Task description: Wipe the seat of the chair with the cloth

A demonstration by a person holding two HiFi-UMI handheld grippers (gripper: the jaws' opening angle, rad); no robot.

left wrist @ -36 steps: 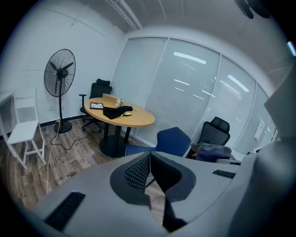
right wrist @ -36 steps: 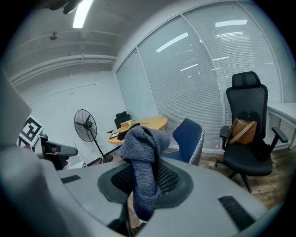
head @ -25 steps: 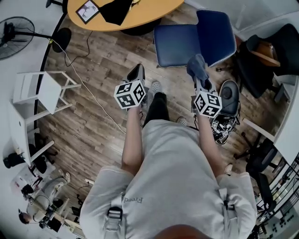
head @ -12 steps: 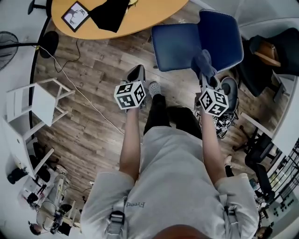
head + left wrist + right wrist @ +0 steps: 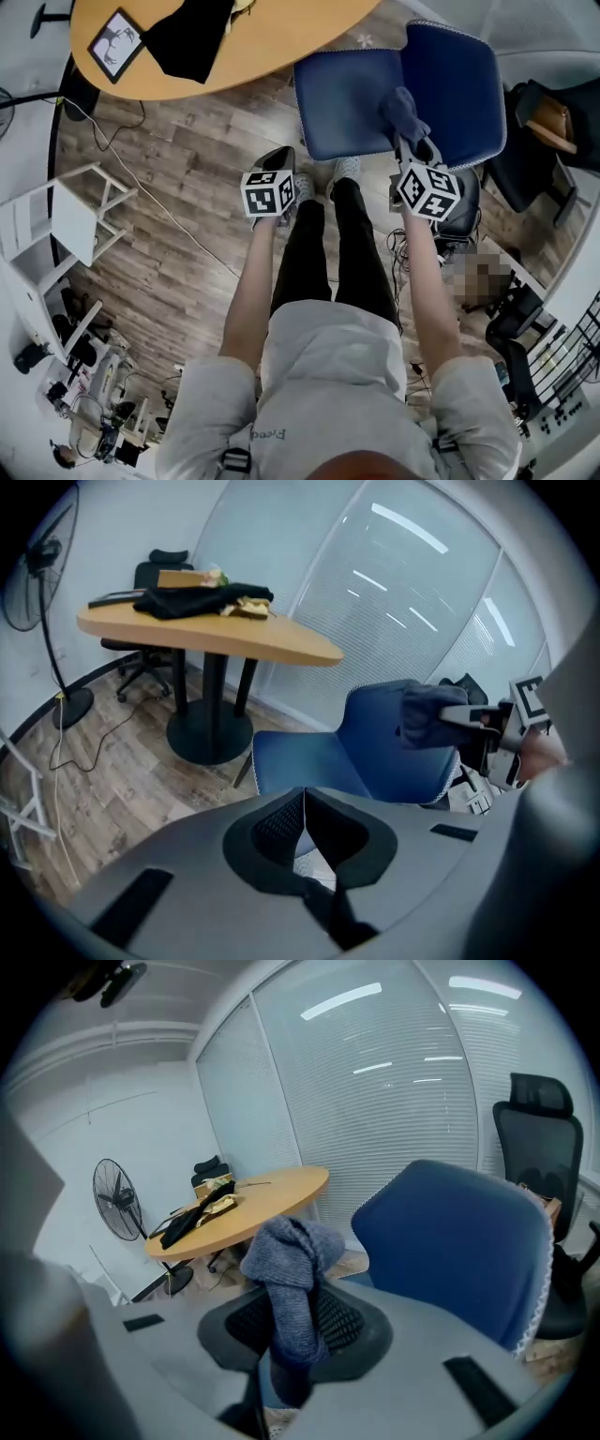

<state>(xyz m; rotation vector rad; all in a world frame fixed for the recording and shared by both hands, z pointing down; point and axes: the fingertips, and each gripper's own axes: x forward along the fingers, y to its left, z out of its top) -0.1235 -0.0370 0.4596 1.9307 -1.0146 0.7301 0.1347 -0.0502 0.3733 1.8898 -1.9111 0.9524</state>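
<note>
The blue chair stands just ahead of me, its seat (image 5: 339,105) on the left and its back (image 5: 457,86) on the right. A grey-blue cloth (image 5: 404,110) is bunched in my right gripper (image 5: 413,141), which is shut on it and hangs over the seat near the back. In the right gripper view the cloth (image 5: 292,1283) hangs between the pads, with the chair back (image 5: 459,1232) behind it. My left gripper (image 5: 279,161) is shut and holds nothing, short of the seat's front edge. The left gripper view shows the seat (image 5: 300,764) and the cloth (image 5: 427,714).
A round wooden table (image 5: 281,42) stands left of the chair and carries a black garment (image 5: 187,37) and a framed picture (image 5: 114,45). A white rack (image 5: 66,220) and a floor cable (image 5: 159,187) lie to the left. A black office chair (image 5: 553,131) stands at the right.
The person has stepped closer to the chair. Both grippers moved forward with them, and the right one with the cloth now hangs over the seat instead of in front of it.
</note>
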